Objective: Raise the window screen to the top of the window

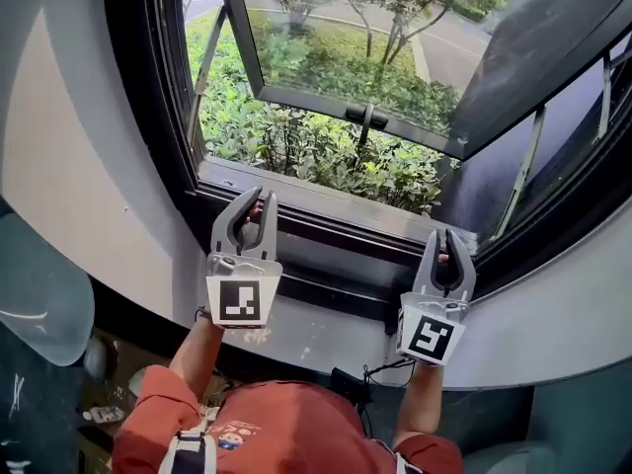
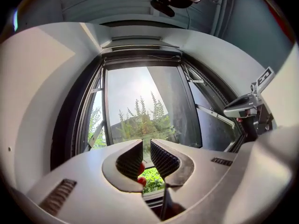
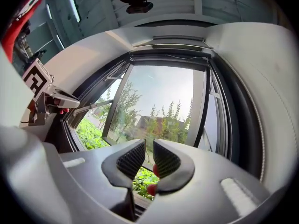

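The window point(image 1: 326, 146) stands with its glass sash point(image 1: 395, 47) swung outward over green shrubs. A grey rail point(image 1: 326, 197) runs along the bottom of the opening, and I see no screen mesh across the opening. My left gripper point(image 1: 255, 197) point(image 2: 146, 148) points at the dark lower frame point(image 1: 326, 250), just below that rail. My right gripper point(image 1: 446, 235) point(image 3: 149, 149) does the same further right. Each pair of jaws stands a narrow gap apart with nothing between the pads. Each gripper also shows in the other's view: the right gripper point(image 2: 243, 107) and the left gripper point(image 3: 58, 97).
A white sill ledge point(image 1: 326, 339) curves below the frame, with a black cable point(image 1: 380, 371) on it. White wall point(image 1: 89, 166) flanks the window on the left. Stay arms point(image 1: 523, 171) hold the sash at the right. A grey rounded object point(image 1: 39, 294) sits at lower left.
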`<act>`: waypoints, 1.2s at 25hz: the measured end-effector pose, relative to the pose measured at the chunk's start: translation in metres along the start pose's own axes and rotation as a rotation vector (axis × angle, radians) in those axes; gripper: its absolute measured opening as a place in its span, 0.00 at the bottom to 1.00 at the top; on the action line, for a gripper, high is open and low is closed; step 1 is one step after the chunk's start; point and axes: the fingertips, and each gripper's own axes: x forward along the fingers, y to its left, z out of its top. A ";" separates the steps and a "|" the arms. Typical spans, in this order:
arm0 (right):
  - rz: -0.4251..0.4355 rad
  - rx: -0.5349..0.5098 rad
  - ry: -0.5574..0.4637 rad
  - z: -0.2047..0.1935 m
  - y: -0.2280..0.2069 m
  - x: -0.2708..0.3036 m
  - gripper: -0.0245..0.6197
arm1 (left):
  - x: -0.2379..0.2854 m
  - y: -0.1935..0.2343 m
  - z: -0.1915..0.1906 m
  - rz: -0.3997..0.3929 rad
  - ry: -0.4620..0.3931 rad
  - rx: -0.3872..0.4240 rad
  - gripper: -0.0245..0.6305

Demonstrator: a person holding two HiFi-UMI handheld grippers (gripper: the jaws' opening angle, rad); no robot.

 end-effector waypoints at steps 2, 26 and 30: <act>0.013 0.036 0.026 -0.011 0.011 -0.008 0.14 | -0.012 -0.004 -0.013 -0.002 0.021 -0.013 0.11; 0.054 0.326 0.179 -0.092 0.089 -0.079 0.13 | -0.088 -0.049 -0.114 -0.051 0.228 -0.109 0.12; 0.040 0.326 0.173 -0.098 0.085 -0.080 0.13 | -0.085 -0.049 -0.112 -0.049 0.214 -0.111 0.11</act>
